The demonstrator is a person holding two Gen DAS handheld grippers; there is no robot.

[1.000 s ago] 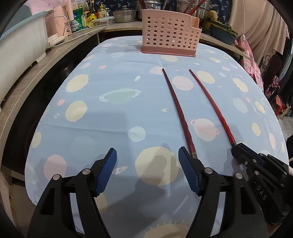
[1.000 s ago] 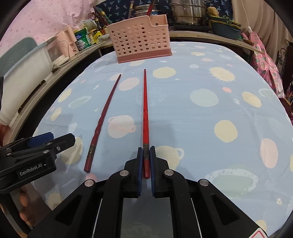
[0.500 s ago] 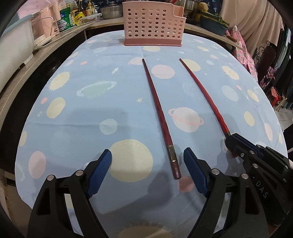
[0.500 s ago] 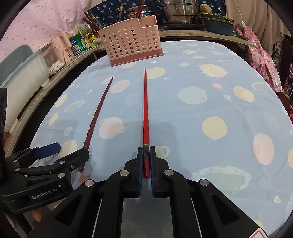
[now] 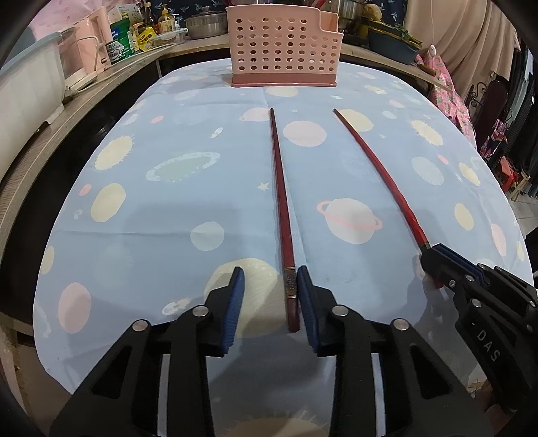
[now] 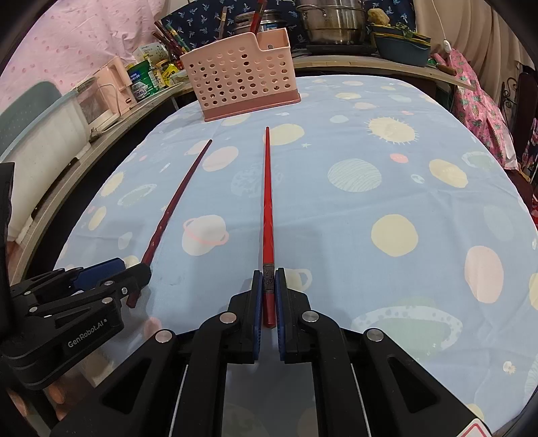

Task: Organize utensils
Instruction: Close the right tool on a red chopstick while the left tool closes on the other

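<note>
Two long red chopsticks lie on the planet-print tablecloth, pointing at a pink perforated utensil basket [image 5: 284,50] at the far end. My left gripper [image 5: 270,292] is open, its jaws astride the thick end of the dark red chopstick [image 5: 280,195], the right pad close beside it. My right gripper [image 6: 268,295] is shut on the thick end of the bright red chopstick [image 6: 268,201]. The right gripper also shows in the left wrist view [image 5: 444,260], and the left gripper in the right wrist view [image 6: 111,272]. The basket [image 6: 242,74] holds several utensils.
A counter [image 5: 67,111] with a white tub, a pink appliance and cans runs along the left. Pots and bowls [image 6: 333,23] stand on the shelf behind the basket. The table's near edge [image 5: 67,380] is just below my grippers.
My left gripper has moved right and forward so the dark red chopstick's end now lies between its jaws, which have narrowed. The right gripper stays shut on the bright red chopstick.
</note>
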